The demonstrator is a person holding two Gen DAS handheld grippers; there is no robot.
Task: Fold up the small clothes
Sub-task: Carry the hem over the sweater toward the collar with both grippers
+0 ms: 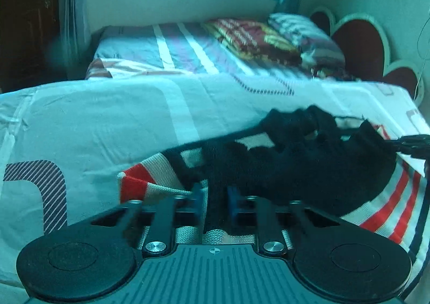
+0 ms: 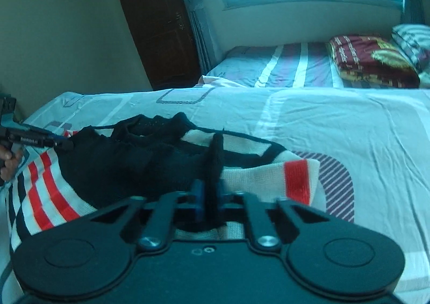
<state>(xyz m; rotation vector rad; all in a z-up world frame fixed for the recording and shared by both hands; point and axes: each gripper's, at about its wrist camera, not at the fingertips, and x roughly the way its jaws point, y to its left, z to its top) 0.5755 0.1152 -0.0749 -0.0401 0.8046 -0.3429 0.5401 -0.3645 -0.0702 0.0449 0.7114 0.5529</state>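
While both jaws pinch its edge, the sweater (image 2: 129,159) lies stretched sideways between them.

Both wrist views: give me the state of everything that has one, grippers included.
Sweater: rumpled on the bed, not yet folded, pinched at two spots.
Left gripper: jaws shut on sweater fabric.
Right gripper: jaws shut on a dark fold of the sweater.
Blanket: folded, lying on the far bed.
Curtain: drawn aside, window uncovered.
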